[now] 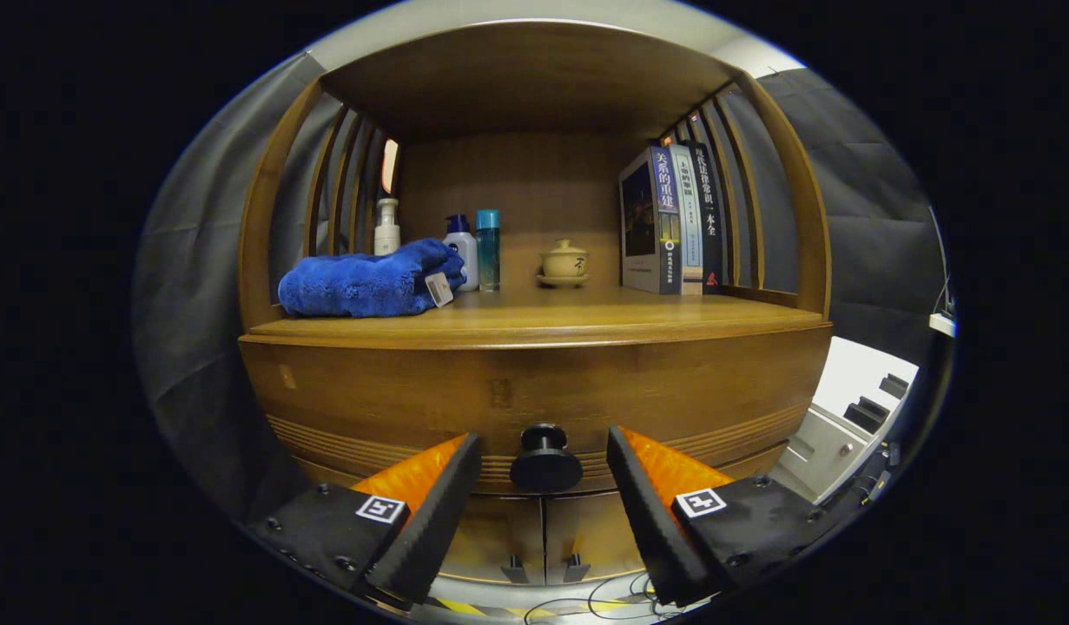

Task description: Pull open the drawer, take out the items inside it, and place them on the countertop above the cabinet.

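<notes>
Facing a wooden cabinet (534,382) head on, the gripper (543,473) hangs with its two fingers spread wide, one on each side of the dark round knob (545,460) of the drawer (534,408). The knob sits in the gap between the fingertips, touching neither, so the tool holds nothing. The drawer front lies flush with the cabinet face, closed, and its contents cannot be seen.

Above the drawer runs the countertop (586,317), a smooth, warm brown board with a rounded front edge, set inside a shelf niche with slatted wooden sides and a wooden roof. On its left, near the front, lies a folded blue towel (369,282) with a small tag hanging from it. Behind the towel, toward the far wall, stand a pale pump bottle (386,227), a white bottle with a dark cap (463,247) and a slim teal-capped bottle (488,247). At the far middle rests a small lidded cup on a saucer (564,260). On the right a row of books (673,221) stands upright against the slats.

Below the drawer are two lower doors (543,538) with small handles. Dark cloth walls close the booth on both sides. To the right of the cabinet stands a white unit (847,417), and cables (603,599) trail over the floor near the fingers.
</notes>
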`<state>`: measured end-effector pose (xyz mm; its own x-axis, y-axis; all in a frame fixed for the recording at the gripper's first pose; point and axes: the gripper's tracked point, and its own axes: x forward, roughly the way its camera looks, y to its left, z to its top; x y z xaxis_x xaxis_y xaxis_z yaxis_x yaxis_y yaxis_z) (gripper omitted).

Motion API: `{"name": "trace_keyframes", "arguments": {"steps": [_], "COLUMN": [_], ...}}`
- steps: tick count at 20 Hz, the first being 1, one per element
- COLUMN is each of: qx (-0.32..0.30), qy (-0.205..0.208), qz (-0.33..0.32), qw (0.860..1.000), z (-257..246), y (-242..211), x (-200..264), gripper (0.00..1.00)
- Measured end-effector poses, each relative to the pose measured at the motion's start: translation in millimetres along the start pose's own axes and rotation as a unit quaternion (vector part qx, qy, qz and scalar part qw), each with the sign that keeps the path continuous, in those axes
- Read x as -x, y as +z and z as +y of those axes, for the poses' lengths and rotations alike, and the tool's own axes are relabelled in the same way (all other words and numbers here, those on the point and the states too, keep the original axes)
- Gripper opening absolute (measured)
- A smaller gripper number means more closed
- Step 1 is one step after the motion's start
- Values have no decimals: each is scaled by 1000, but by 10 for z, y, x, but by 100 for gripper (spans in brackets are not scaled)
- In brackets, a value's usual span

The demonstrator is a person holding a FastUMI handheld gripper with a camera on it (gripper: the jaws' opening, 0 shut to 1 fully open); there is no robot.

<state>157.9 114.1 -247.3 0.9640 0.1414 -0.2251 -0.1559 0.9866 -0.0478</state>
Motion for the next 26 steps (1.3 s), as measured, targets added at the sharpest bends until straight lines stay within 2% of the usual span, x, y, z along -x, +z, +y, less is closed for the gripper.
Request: {"name": "trace_keyframes", "arguments": {"steps": [8,13,14,20,26], "qx": [-20,-21,-22,-20,-27], "qy": [19,20,19,7,9], "qz": [21,30,30,35,42], "qw": [999,999,999,999,999], "z": [-14,-32,-26,-12,-22], "y": [-70,-71,-76,-108,-178], "x": [-127,-137,-137,-33,337], "gripper": [52,43,38,38,38]}}
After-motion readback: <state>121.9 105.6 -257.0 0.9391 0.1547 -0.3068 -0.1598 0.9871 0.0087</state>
